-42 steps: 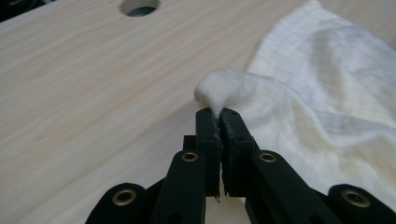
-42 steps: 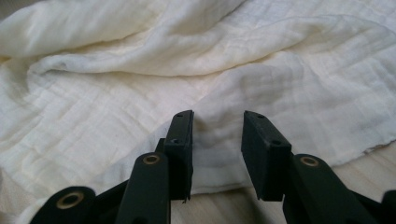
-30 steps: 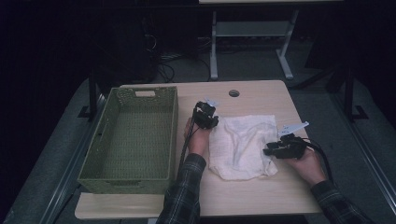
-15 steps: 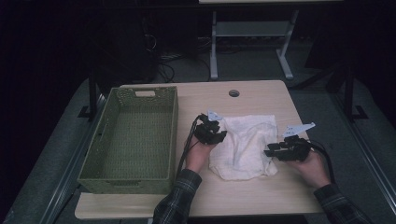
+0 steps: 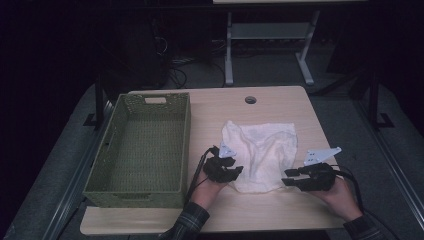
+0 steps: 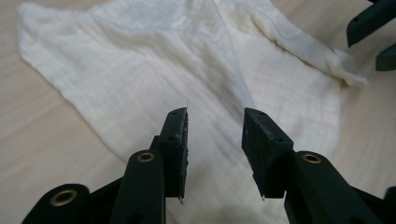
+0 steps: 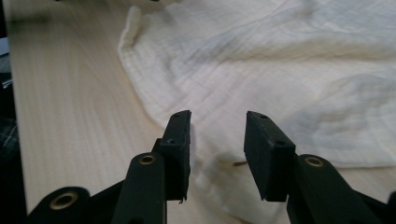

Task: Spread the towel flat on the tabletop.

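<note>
A cream cloth [image 5: 262,147] lies crumpled on the wooden table [image 5: 280,102], with one flap folded over it. At the cloth's near left edge, my left gripper [image 5: 234,172] points right across it. Its jaws have just been opening, and in the left gripper view the gripper [image 6: 215,135] stands open above the cloth [image 6: 140,60] with nothing pinched. My right gripper [image 5: 291,178] sits at the near right corner, pointing left. Seen from its own camera, the right gripper [image 7: 217,140] is open over the cloth's edge [image 7: 261,60].
A green woven basket [image 5: 186,145] stands empty on the left of the table, close to my left hand. A cable hole [image 5: 250,100] lies near the far edge. The other gripper's jaws [image 6: 373,28] show beyond the cloth.
My left gripper has slid from the cloth's far left corner toward the near edge, and its jaws stand wider. The right gripper has drawn back a little toward the near right.
</note>
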A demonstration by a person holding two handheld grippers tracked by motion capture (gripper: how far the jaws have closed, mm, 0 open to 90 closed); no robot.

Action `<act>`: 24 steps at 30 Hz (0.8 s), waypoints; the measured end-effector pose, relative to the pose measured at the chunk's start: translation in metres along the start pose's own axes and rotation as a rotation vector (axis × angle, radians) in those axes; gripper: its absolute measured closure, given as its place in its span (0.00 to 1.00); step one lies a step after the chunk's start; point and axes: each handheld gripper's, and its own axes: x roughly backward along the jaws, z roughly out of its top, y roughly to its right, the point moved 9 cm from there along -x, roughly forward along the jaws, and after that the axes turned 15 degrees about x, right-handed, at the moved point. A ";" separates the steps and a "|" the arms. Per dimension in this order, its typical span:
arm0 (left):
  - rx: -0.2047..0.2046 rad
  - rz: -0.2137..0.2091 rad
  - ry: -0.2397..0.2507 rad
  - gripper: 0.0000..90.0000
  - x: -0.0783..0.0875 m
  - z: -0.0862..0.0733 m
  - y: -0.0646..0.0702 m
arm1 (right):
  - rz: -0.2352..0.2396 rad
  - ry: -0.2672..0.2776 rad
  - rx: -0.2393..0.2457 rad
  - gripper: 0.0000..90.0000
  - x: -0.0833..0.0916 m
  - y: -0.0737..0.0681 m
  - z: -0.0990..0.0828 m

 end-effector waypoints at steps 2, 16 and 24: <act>0.005 -0.010 -0.008 0.66 0.004 -0.008 0.003 | 0.002 0.001 0.005 0.68 -0.001 -0.002 0.000; 0.014 -0.030 -0.102 0.95 0.008 -0.036 0.006 | 0.006 -0.070 0.047 1.00 -0.015 -0.007 -0.012; 0.008 -0.036 -0.072 0.99 0.021 -0.033 0.013 | -0.083 -0.023 0.009 1.00 0.018 0.013 -0.018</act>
